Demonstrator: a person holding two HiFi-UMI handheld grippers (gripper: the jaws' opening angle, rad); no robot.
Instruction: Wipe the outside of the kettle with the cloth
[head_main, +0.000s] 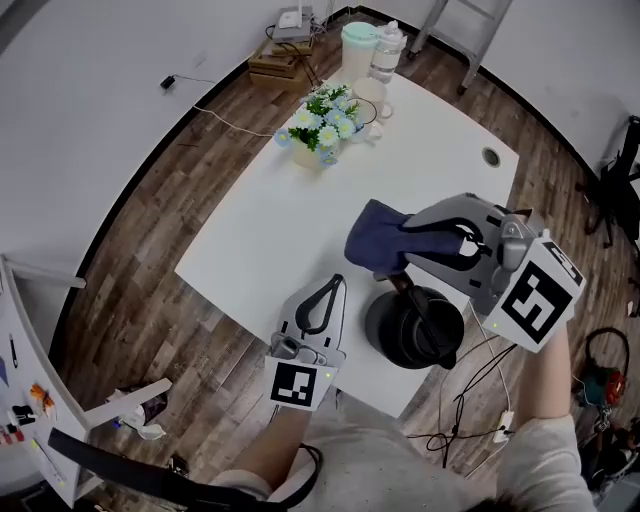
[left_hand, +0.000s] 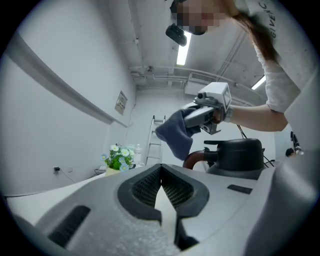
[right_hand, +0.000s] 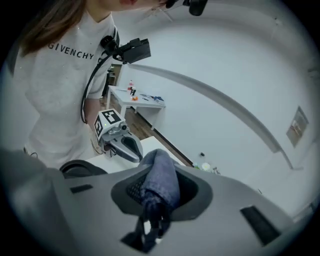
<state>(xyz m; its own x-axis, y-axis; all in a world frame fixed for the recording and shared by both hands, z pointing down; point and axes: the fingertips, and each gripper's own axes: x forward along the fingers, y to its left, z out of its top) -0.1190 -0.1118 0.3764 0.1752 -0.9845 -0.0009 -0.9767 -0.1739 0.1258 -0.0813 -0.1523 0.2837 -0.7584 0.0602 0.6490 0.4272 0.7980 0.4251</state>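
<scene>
Right hand-held gripper (head_main: 408, 228) clamped on cloth (head_main: 374, 236), just above kettle (head_main: 415, 326). Left hand-held gripper (head_main: 336, 282) closed, empty, beside kettle. White worktop (head_main: 285, 235); wood floor (head_main: 155, 205).

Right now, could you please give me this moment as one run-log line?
right hand-held gripper: shut on cloth, raised beside kettle | left hand-held gripper: shut, empty, beside kettle | cloth-kettle contact: unclear

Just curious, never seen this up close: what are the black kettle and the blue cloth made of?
The kettle looks like black plastic or coated metal, smooth with a dull sheen; the pictures can't settle which. The cloth seems a soft fabric, dark blue and matte: it drapes and bunches in folds.
</scene>
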